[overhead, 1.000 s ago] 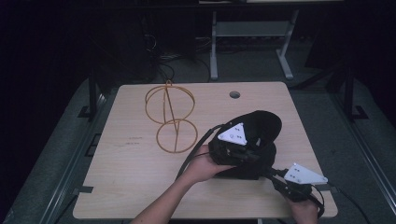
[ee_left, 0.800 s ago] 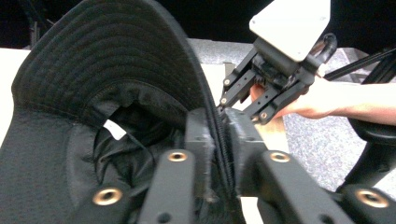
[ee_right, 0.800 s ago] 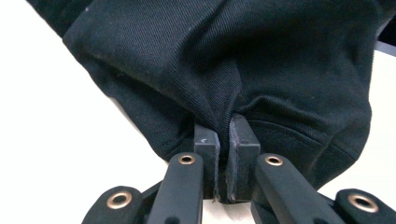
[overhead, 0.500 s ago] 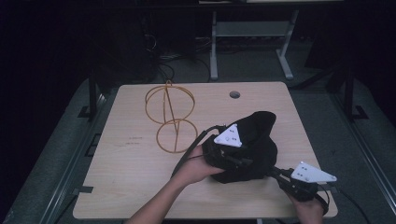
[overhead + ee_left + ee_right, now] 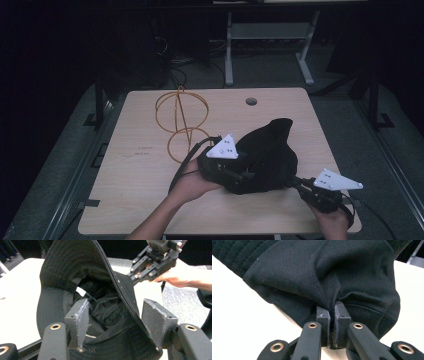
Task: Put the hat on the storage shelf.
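Note:
A black bucket hat (image 5: 270,155) lies on the wooden table (image 5: 140,200), right of centre. My left gripper (image 5: 240,175) is at its left side. In the left gripper view the jaws have just been opening, and that gripper (image 5: 117,315) stands open. The hat's brim (image 5: 125,297) runs between the pads, and the hollow crown (image 5: 70,265) lies beyond. My right gripper (image 5: 295,181) is at the hat's near right edge. In the right gripper view it (image 5: 333,315) is shut on a pinched fold of the hat's cloth (image 5: 337,270). It also appears far off in the left gripper view (image 5: 150,267).
An orange wire stand (image 5: 181,120) of rings on a post stands on the table's back left. A round cable hole (image 5: 251,101) is near the far edge. A metal frame (image 5: 270,35) stands on the dark floor beyond the table.
My left gripper's jaws have opened and let go of the hat, and that hand has moved a little to the left. The right gripper keeps its grip and has stayed in place.

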The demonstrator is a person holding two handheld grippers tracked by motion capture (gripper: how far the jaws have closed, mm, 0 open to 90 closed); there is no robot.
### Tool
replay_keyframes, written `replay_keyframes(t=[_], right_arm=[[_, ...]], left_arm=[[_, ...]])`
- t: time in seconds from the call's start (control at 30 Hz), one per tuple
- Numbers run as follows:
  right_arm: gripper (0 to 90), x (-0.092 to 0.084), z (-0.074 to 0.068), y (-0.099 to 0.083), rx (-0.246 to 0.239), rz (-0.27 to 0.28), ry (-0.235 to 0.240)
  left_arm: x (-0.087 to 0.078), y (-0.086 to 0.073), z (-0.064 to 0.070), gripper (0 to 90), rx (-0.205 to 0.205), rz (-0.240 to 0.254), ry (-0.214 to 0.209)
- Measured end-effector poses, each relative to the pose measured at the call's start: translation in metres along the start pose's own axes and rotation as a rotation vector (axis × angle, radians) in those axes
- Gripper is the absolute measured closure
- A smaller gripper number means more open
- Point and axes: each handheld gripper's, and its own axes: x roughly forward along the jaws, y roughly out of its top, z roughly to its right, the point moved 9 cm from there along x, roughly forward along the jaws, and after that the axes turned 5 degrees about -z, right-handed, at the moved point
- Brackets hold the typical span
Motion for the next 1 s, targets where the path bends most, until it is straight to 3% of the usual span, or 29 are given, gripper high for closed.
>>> replay_keyframes(t=[0.37, 0.6, 1.0], right_arm=[[85.5, -0.016, 0.013, 0.019, 0.04, 0.05, -0.003], [86.2, -0.022, 0.015, 0.031, 0.045, 0.043, 0.012], [86.5, -0.03, 0.017, 0.059, 0.136, 0.062, 0.094]], left_arm=[[-0.029, -0.039, -0.011, 35.9, -0.037, 0.0, 0.08], [-0.036, -0.062, -0.013, 35.5, -0.065, -0.014, 0.103], [-0.041, -0.094, -0.011, 35.1, -0.091, -0.038, 0.121]])
